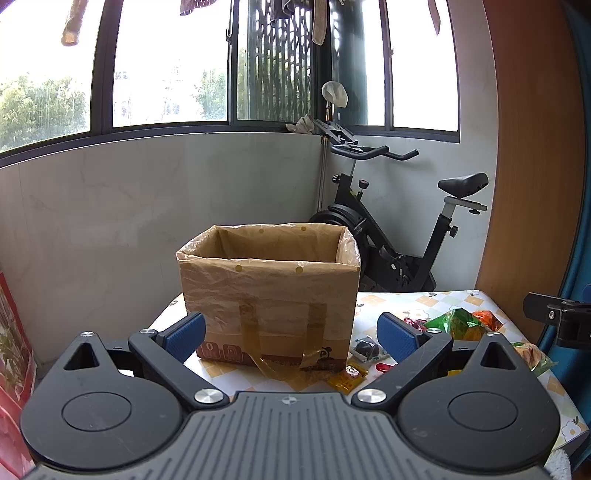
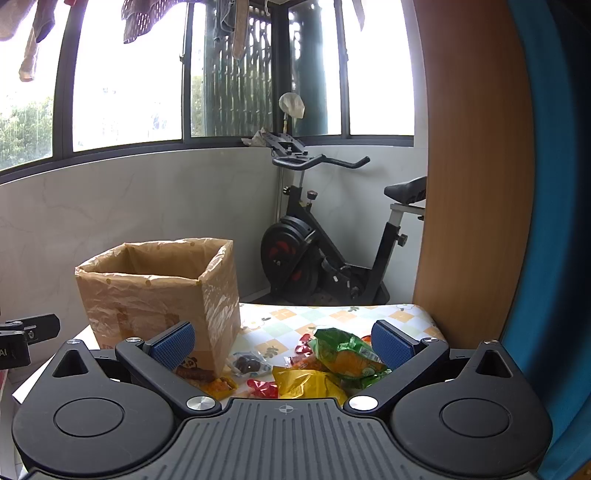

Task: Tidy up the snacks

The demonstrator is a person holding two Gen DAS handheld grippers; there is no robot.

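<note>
A crinkled brown paper bag (image 1: 267, 291) lined with thin plastic stands open on the checked tablecloth (image 2: 325, 317); its inside cannot be seen. Glossy snack packets (image 2: 347, 356) lie loose beside it. The left gripper (image 1: 293, 334) hangs wide open and empty before the bag. The right gripper (image 2: 282, 343), equally spread and empty, hovers above the packets.

An enclosed home balcony, shown by the exercise bike (image 1: 402, 229) parked in the corner, laundry (image 2: 144, 18) hanging above the wide dark-framed windows (image 1: 170, 74) with trees outside, a pale marble-look low wall, and a tabletop (image 2: 332, 314) under a checked floral cloth
</note>
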